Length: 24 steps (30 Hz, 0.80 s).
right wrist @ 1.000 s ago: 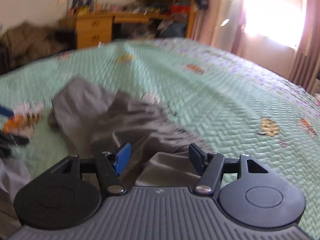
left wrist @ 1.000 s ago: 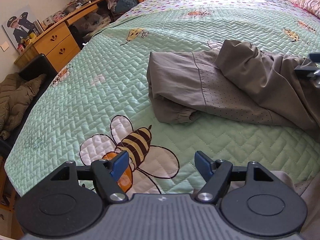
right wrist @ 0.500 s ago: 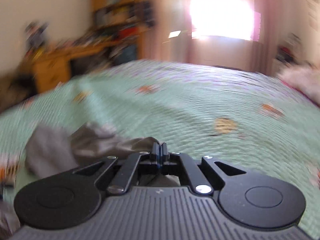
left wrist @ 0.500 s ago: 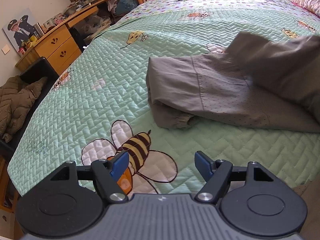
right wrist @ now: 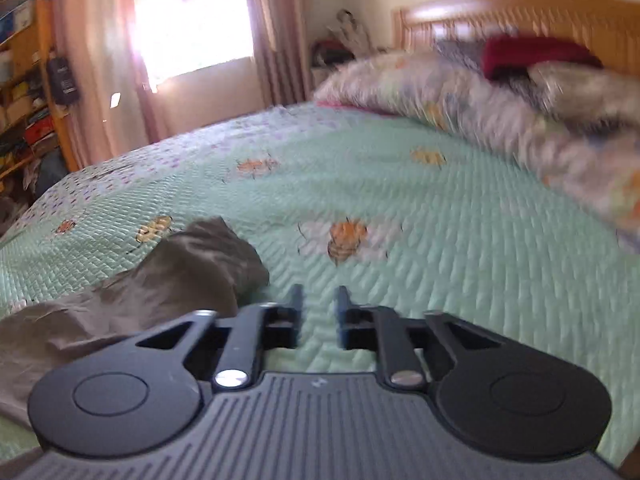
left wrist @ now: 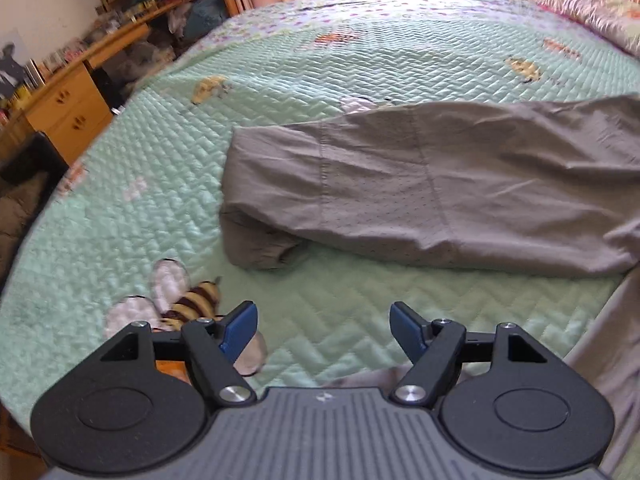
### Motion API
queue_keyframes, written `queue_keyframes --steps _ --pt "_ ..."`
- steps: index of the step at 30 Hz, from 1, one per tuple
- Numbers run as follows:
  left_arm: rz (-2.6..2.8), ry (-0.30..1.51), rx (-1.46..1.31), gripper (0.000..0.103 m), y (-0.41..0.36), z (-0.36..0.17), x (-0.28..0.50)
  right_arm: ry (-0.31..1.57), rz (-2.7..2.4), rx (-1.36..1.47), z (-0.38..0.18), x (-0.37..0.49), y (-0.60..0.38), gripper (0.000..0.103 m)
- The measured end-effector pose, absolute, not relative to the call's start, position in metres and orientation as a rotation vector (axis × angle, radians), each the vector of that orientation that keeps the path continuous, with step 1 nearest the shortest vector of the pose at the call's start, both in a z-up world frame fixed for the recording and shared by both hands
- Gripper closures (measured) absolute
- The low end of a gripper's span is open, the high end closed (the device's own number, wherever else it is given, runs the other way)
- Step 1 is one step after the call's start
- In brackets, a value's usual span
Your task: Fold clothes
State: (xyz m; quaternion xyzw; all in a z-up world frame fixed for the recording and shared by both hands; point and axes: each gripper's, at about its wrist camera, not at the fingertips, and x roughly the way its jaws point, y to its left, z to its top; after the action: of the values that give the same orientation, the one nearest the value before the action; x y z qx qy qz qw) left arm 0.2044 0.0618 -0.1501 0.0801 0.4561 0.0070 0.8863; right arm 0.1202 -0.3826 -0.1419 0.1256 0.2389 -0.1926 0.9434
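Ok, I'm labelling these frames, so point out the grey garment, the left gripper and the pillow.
grey garment [left wrist: 460, 184]: left wrist view, on its flat perforated panel.
left gripper [left wrist: 323, 330]: left wrist view, midway between its blue-padded fingertips, open.
pillow [right wrist: 472, 100]: right wrist view, on its blurred flowered cover.

Grey trousers [left wrist: 440, 184]; mint-green quilt [left wrist: 280, 80], zigzag stitching, striped bee prints; blue gripper pads [left wrist: 240, 326]; red cushion [right wrist: 532, 54].

Trousers [left wrist: 440, 192] lie across the bedspread [left wrist: 280, 80]; pillows [right wrist: 460, 96] behind.

Bright daylight, window [right wrist: 192, 20] glare, pillows [right wrist: 480, 112] motion-blurred, fisheye-bent edges, soft shadows
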Motion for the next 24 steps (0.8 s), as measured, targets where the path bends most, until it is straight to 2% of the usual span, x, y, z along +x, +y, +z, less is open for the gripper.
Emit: queue_keyframes --steps 1,3,10,15,17,18,19,21,24 --pt "0.005 0.954 0.136 0.026 0.063 -0.150 0.208 0.487 -0.362 0.256 -0.138 0.131 -0.385 0.048" --pt "0.009 0.966 0.086 0.025 0.065 -0.152 0.217 0.492 -0.256 0.329 -0.140 0.161 -0.396 0.041" --pt "0.136 0.950 -0.011 0.025 0.094 -0.146 0.240 0.565 -0.230 0.467 -0.179 0.274 -0.437 0.040" --pt "0.217 0.953 -0.037 0.025 0.118 -0.146 0.250 0.736 -0.142 0.565 -0.224 0.299 -0.448 0.041" --pt "0.220 0.963 -0.046 0.025 0.121 -0.149 0.253 0.710 -0.146 0.471 -0.228 0.296 -0.431 0.041" --pt "0.219 0.966 -0.051 0.025 0.121 -0.150 0.253 0.702 -0.136 0.456 -0.229 0.296 -0.426 0.048" --pt "0.216 0.968 -0.054 0.025 0.119 -0.152 0.253 0.697 -0.101 0.479 -0.230 0.296 -0.423 0.066" --pt "0.209 0.969 -0.059 0.025 0.118 -0.155 0.251 0.691 -0.003 0.544 -0.228 0.297 -0.417 0.076" --pt "0.196 0.958 -0.070 0.025 0.120 -0.155 0.242 0.653 0.111 0.516 -0.209 0.291 -0.386 0.082"
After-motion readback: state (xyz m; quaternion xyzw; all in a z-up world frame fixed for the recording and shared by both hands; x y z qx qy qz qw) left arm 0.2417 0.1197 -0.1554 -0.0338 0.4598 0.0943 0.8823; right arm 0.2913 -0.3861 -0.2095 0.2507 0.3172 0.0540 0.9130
